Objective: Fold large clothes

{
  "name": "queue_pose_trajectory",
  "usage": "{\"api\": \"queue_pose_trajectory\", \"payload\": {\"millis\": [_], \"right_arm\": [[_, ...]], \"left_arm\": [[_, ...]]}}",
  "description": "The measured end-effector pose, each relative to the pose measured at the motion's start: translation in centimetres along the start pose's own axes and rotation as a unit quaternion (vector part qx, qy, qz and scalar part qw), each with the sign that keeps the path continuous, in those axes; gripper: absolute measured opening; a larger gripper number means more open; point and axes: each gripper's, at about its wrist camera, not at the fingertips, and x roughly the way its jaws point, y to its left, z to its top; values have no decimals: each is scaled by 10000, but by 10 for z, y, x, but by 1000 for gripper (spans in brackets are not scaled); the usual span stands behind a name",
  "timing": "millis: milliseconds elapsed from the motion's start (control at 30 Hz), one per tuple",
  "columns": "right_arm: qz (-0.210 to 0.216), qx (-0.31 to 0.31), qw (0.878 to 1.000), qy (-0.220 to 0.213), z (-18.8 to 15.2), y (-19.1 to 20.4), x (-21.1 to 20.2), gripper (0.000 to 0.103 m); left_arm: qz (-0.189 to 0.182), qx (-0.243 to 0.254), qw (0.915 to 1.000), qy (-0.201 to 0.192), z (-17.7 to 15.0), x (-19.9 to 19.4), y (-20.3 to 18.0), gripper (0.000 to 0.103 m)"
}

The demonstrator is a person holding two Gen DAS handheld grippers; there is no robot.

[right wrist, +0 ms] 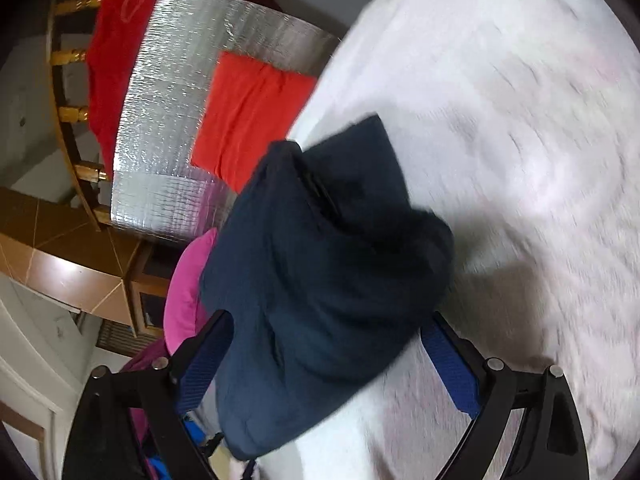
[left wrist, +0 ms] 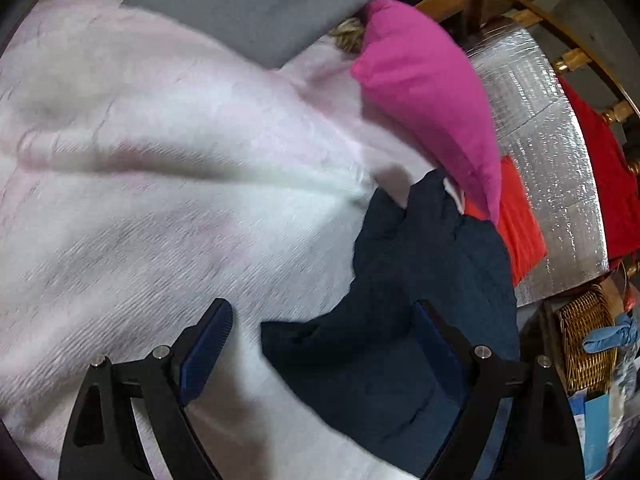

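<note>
Bedspread (left wrist: 160, 168): the pale pink-white cover fills most of both views; it is my work surface, rumpled and a little blurred.
Foil mat (right wrist: 168, 128): silvery sheet in the upper left of the right view, right side of the left view; an orange-red cloth (right wrist: 248, 120) lies flat on it, looking already folded, and a darker red one (right wrist: 116, 64) hangs over the wooden rail.
Navy garment (right wrist: 320, 280): the piece I take to be in hand now; a dark, bunched heap on the bedspread, lower right in the left view, centre in the right view, with no sleeve or hem I can pick out.
Pink cloth (left wrist: 424, 96): magenta, upper right of the left view, just beside the navy heap.
Progress: I judge this early for the navy piece; it is not spread and no fold is made, so flattening and every fold remain.
Left gripper (left wrist: 324, 336): jaws wide, one pad over the bedspread, the other over the navy edge, gripping nothing.
Right gripper (right wrist: 328, 356): jaws wide, the navy heap between them, pads not pressing as far as I can see.
</note>
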Motion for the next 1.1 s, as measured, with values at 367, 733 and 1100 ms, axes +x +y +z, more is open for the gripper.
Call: {"api": "queue_pose_trajectory", "payload": {"millis": [367, 733, 1100], "right_arm": [[-722, -891, 9934, -38, 4, 21, 29, 61], [-887, -1491, 9848, -94, -1, 41, 8, 37], [-1018, -1620, 9813, 207, -16, 39, -32, 37]], "left_arm": [[-280, 129, 9993, -190, 0, 5, -13, 26], [-362, 310, 9984, -304, -3, -17, -27, 14], [-75, 803, 9967, -119, -40, -71, -22, 13]]}}
